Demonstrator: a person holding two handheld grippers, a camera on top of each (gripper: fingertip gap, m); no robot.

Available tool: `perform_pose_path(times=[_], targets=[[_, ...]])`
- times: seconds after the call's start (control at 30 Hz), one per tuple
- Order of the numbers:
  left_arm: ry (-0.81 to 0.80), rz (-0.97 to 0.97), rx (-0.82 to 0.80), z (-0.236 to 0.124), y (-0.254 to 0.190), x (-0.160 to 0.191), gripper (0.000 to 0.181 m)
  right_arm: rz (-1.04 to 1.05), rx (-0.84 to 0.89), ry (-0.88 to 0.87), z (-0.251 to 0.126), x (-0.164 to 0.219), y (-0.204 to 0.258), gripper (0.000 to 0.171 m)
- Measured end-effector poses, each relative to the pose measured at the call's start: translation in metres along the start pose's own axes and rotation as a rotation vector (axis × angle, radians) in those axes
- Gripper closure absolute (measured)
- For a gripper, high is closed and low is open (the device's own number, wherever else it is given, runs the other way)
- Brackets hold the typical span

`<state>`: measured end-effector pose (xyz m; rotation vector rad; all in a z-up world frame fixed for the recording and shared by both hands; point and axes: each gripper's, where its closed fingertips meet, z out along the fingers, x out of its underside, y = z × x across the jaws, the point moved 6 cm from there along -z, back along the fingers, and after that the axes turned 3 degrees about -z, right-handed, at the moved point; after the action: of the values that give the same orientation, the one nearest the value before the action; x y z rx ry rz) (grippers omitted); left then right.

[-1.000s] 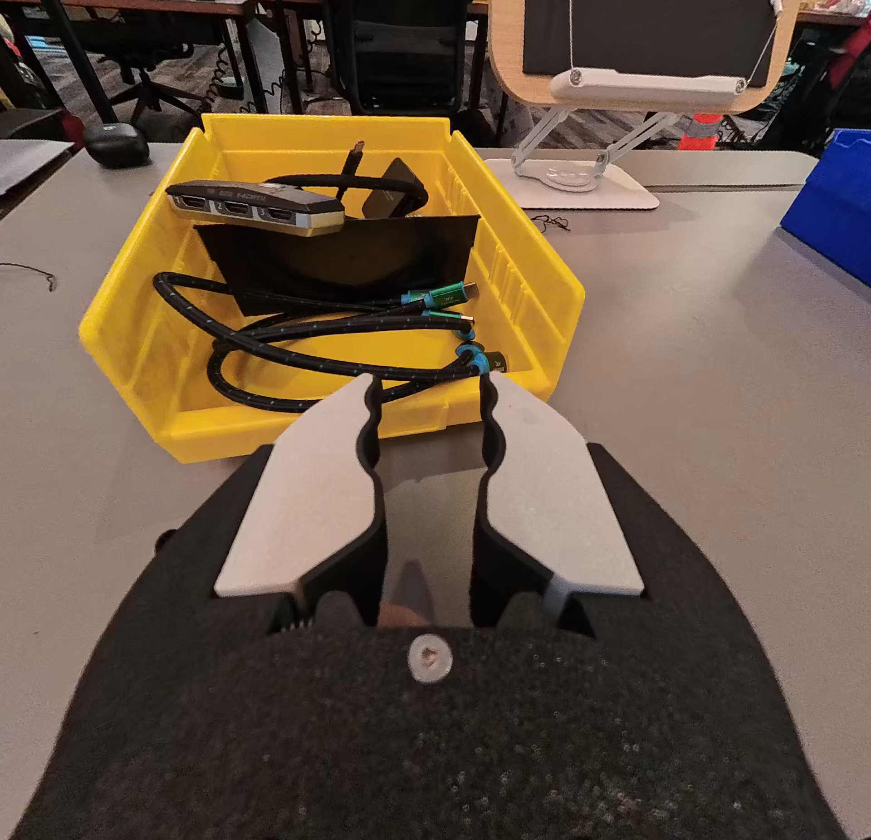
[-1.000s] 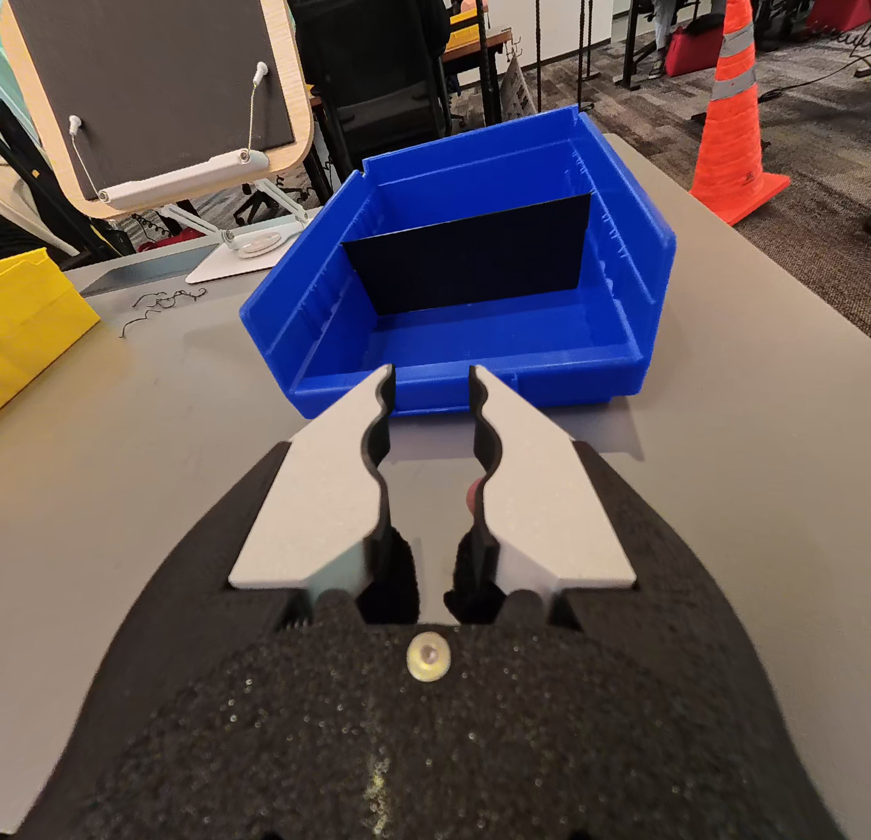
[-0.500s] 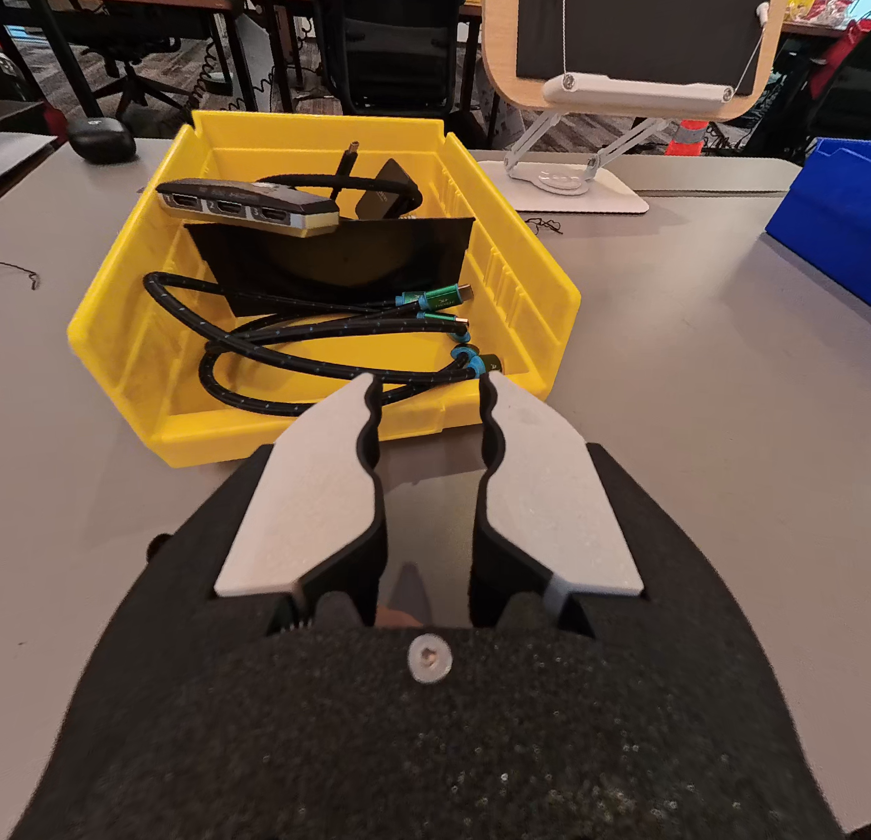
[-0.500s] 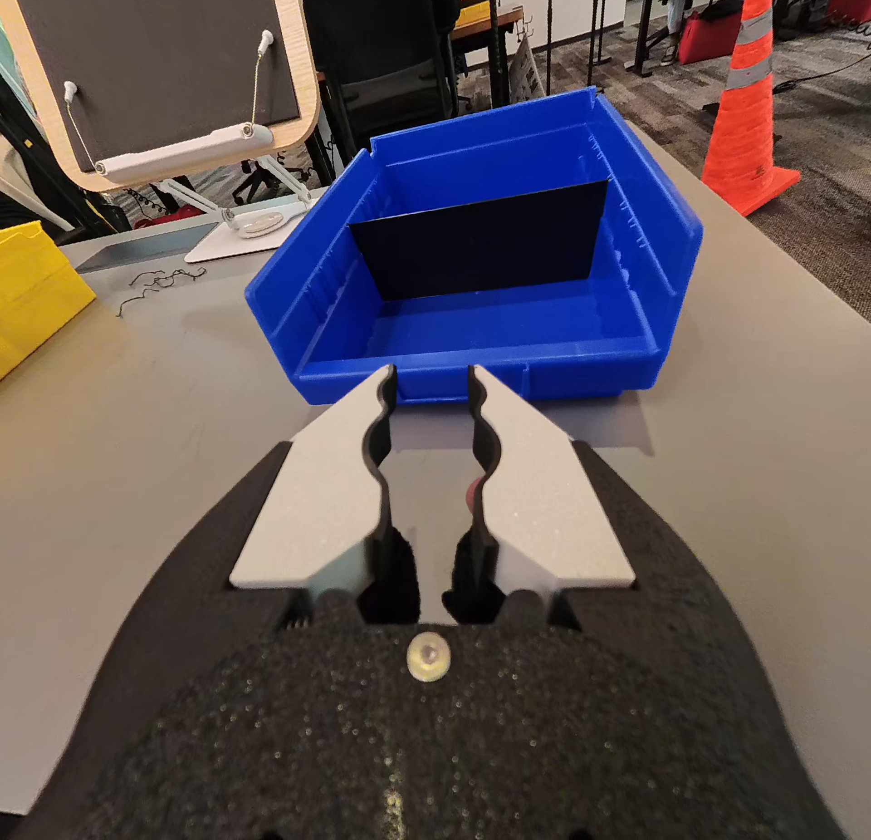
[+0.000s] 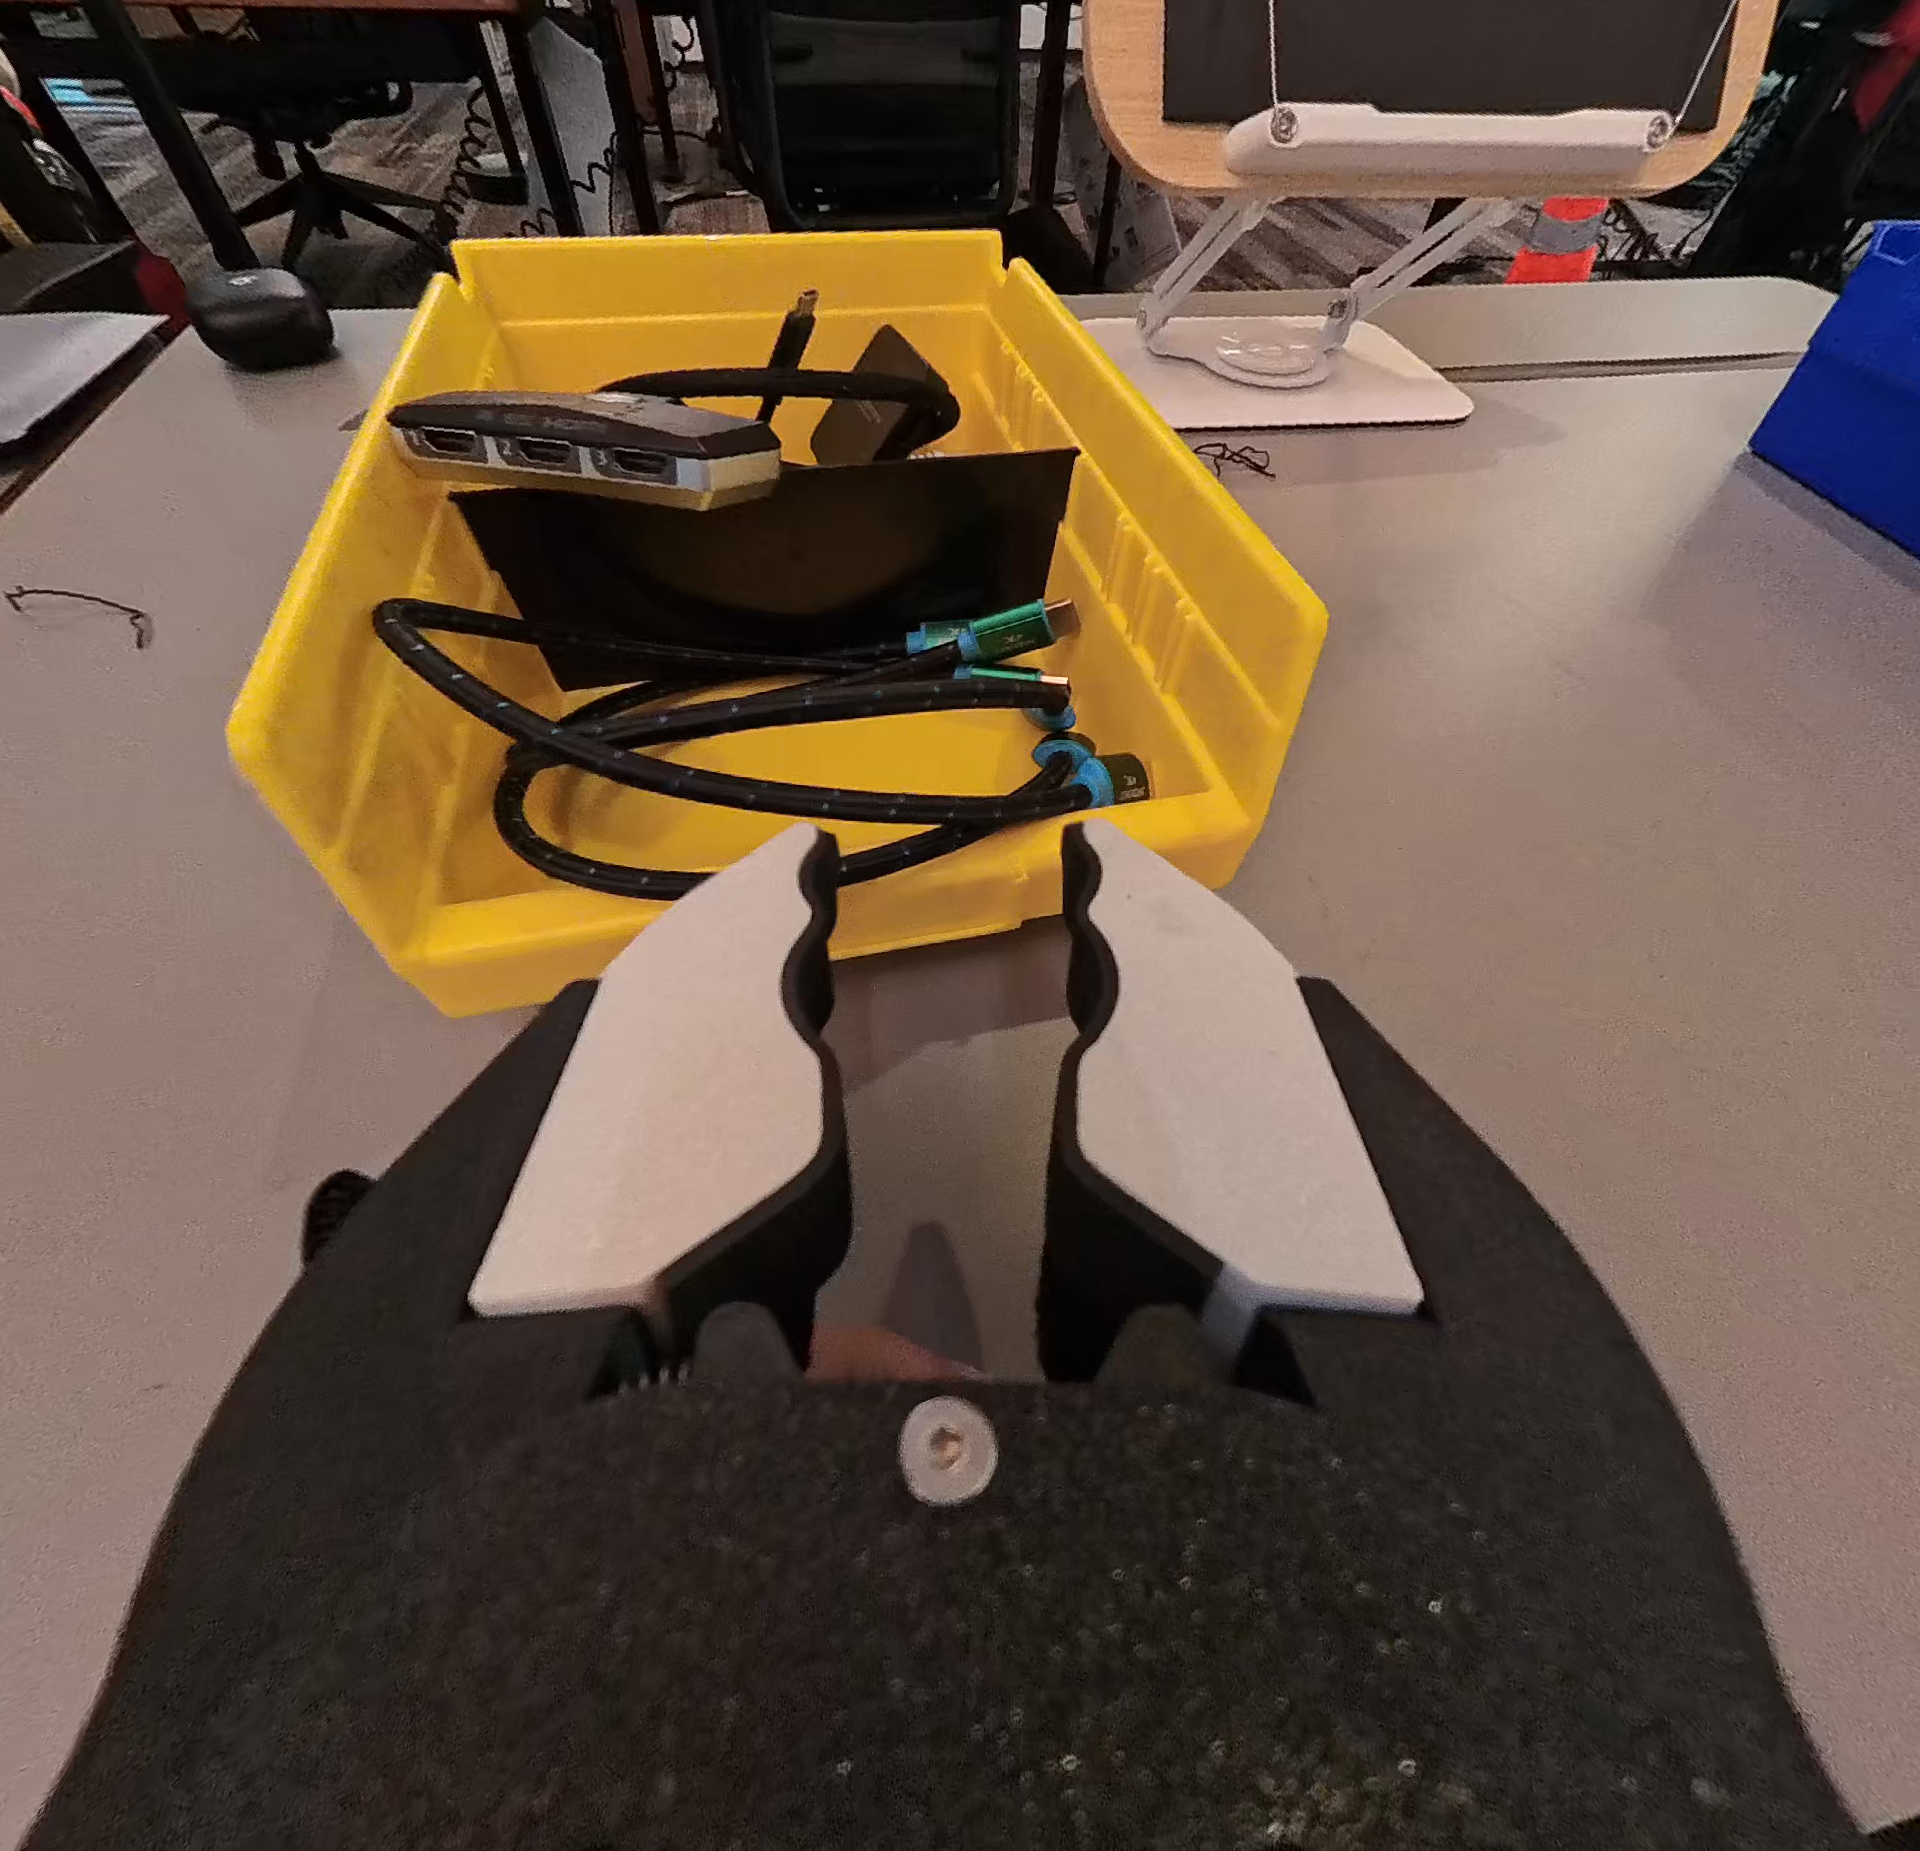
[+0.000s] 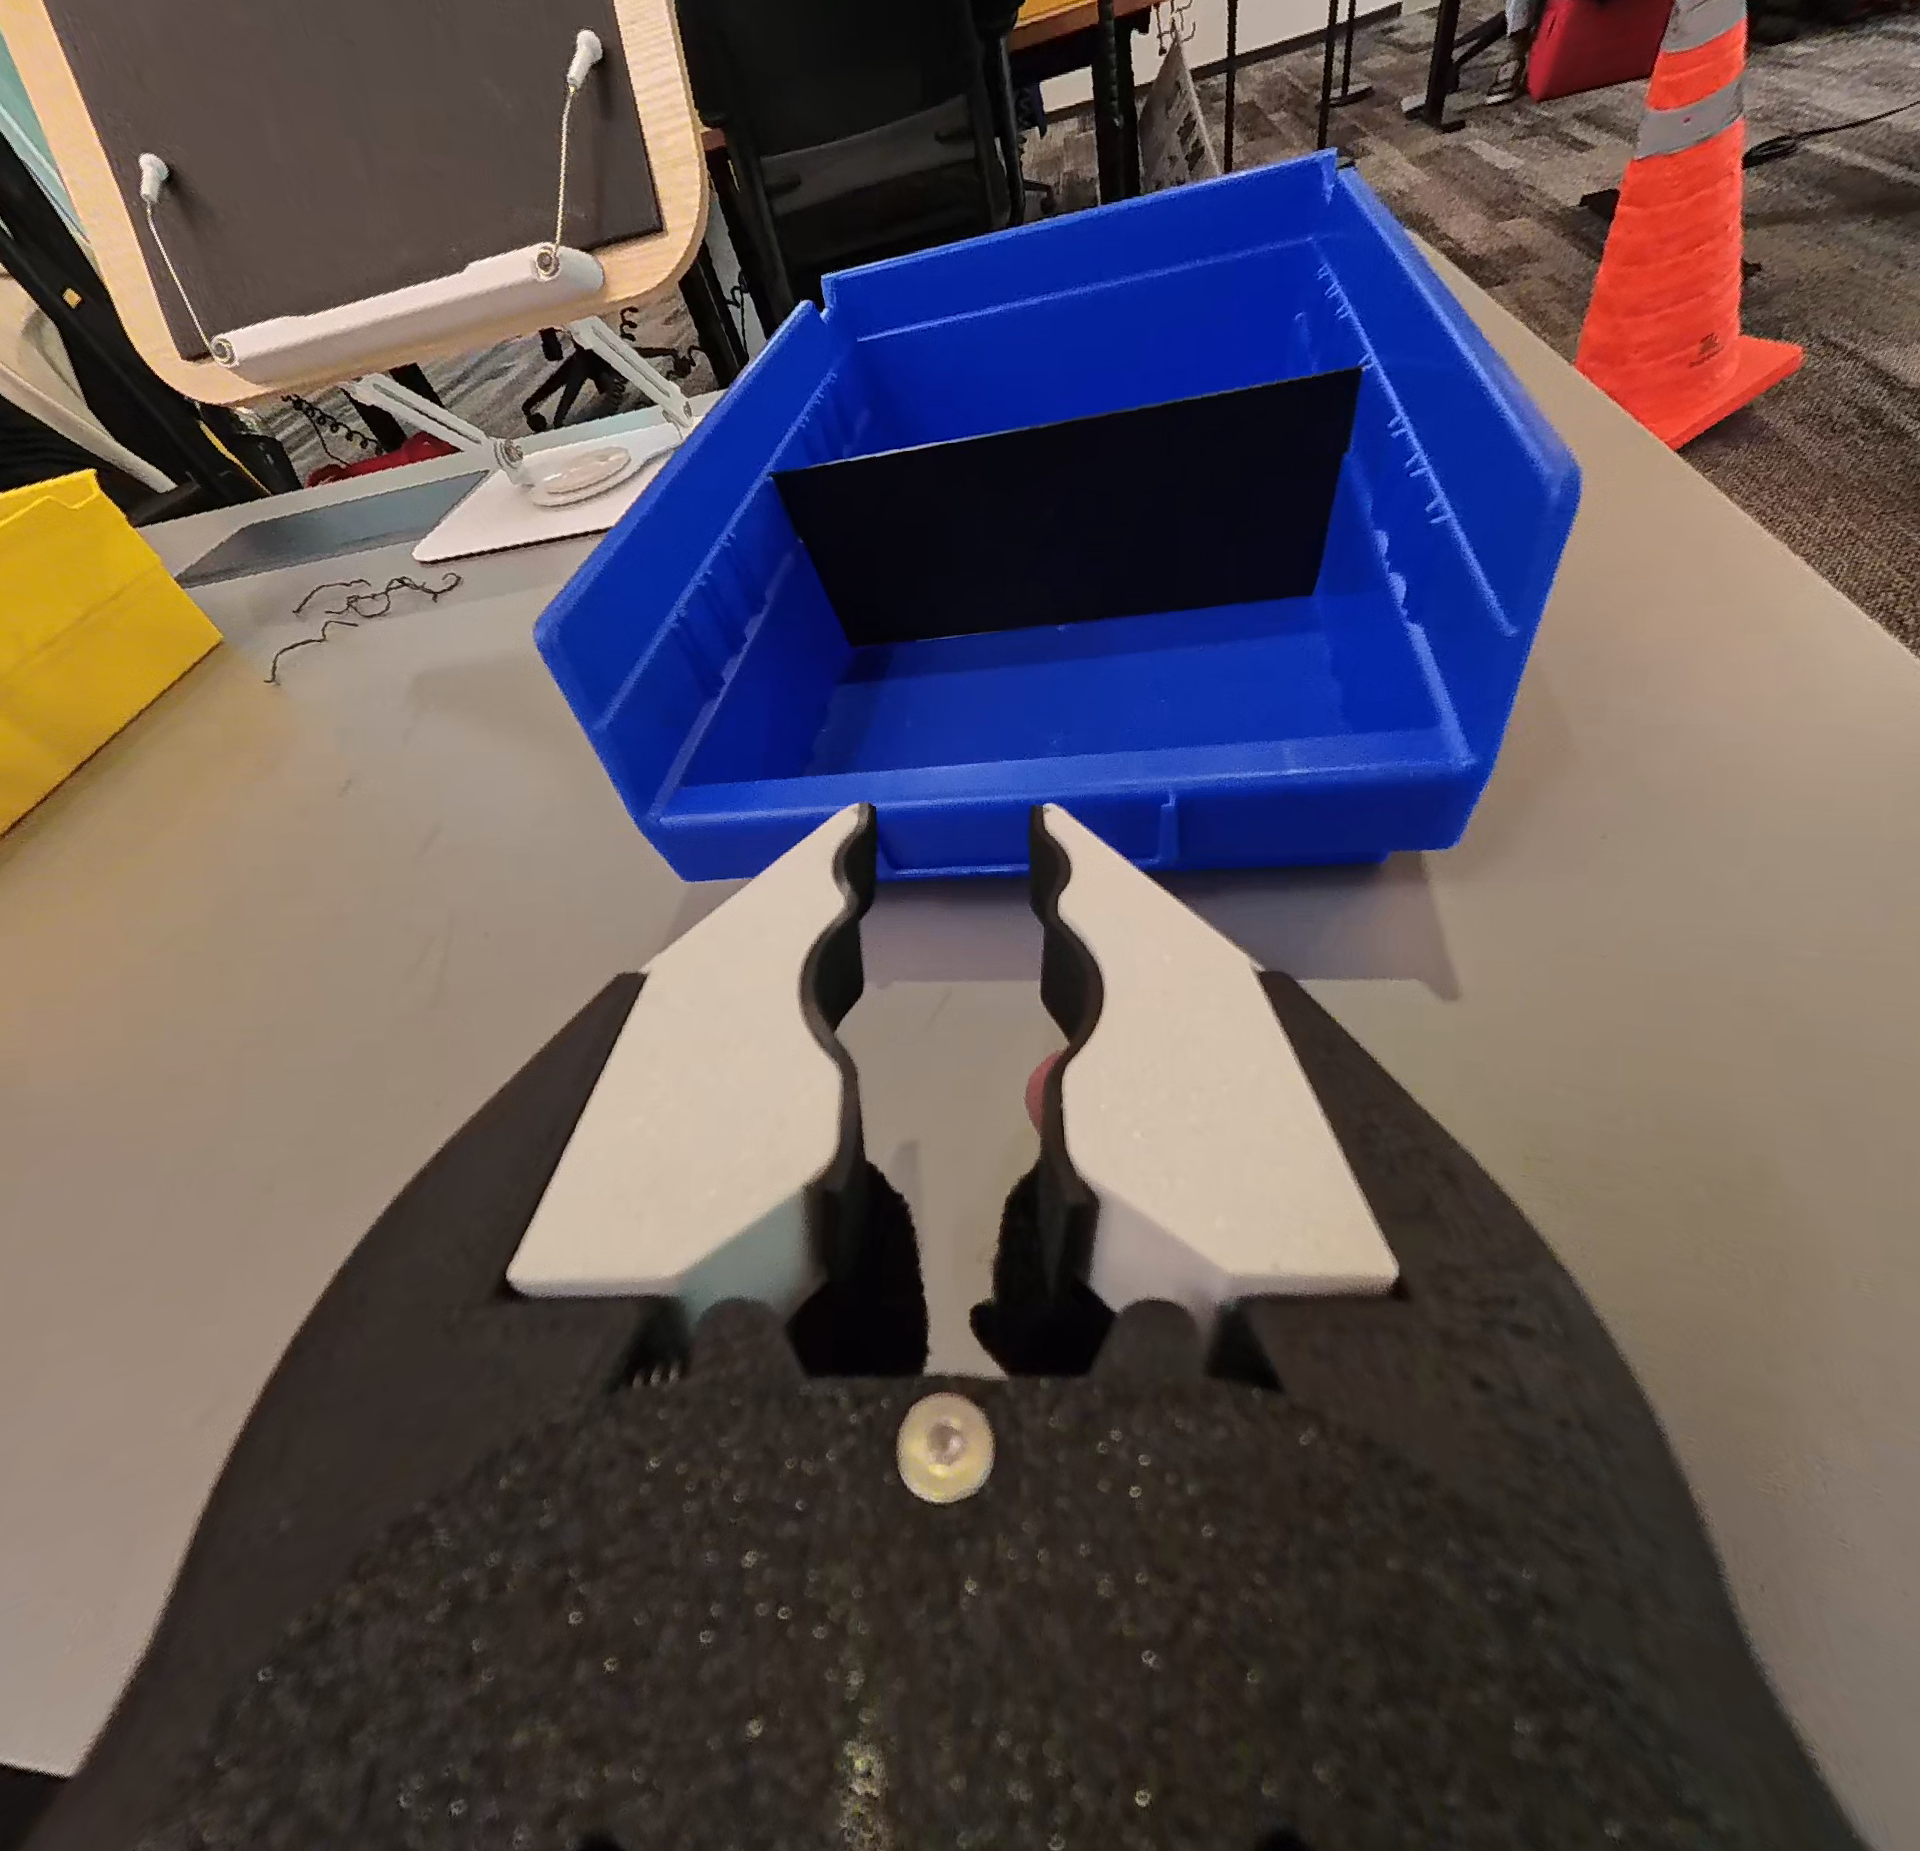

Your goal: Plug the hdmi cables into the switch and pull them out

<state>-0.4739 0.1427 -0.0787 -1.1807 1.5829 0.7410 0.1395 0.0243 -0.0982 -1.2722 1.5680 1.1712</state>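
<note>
A yellow bin (image 5: 343,679) on the grey table holds a black and silver HDMI switch (image 5: 587,447) resting on a black divider (image 5: 790,544), with its three ports facing me. Black braided HDMI cables (image 5: 727,773) with green plugs (image 5: 1003,635) lie coiled in the bin's front half. My left gripper (image 5: 943,845) is open and empty, just in front of the bin's near wall. My right gripper (image 6: 951,825) is open and empty, in front of an empty blue bin (image 6: 1496,575) with a black divider (image 6: 1070,513).
A wood-framed board on a white stand (image 5: 1299,367) sits behind the bins. A black case (image 5: 260,310) lies at the far left table edge. Loose black thread (image 6: 353,601) lies between the bins. The yellow bin's corner (image 6: 73,617) shows left. An orange cone (image 6: 1683,201) stands on the floor. Tip to tip, the grippers are about 60 cm apart.
The left view has shifted slightly, so the yellow bin sits a little more left in the frame. The right gripper has moved a little closer to the blue bin. Both grippers stay open.
</note>
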Motion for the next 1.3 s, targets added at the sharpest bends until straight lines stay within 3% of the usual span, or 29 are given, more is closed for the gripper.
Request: perform_pose_path(times=[0.47,0.67,0.83,0.93,1.17,1.3], targets=[[0.01,0.045,-0.007,0.002,-0.001,0.002,0.139,-0.014,-0.009,0.028,0.004,0.003,0.003,0.143],[0.136,0.179,0.235,0.003,-0.013,0.016,0.139,-0.023,-0.011,0.039,0.005,0.005,0.005,0.143],[0.178,0.285,0.27,-0.005,-0.011,0.006,0.146,-0.037,-0.013,0.051,0.005,0.008,0.006,0.144],[0.29,0.402,0.265,-0.007,-0.003,-0.002,0.152,-0.047,-0.008,0.056,0.005,0.009,0.005,0.144],[0.495,0.832,0.072,0.01,0.026,-0.038,0.143,-0.038,-0.006,0.069,0.007,0.01,0.002,0.144],[0.608,0.953,0.055,0.024,0.04,-0.043,0.144,-0.046,-0.003,0.074,0.006,0.011,0.003,0.144]])
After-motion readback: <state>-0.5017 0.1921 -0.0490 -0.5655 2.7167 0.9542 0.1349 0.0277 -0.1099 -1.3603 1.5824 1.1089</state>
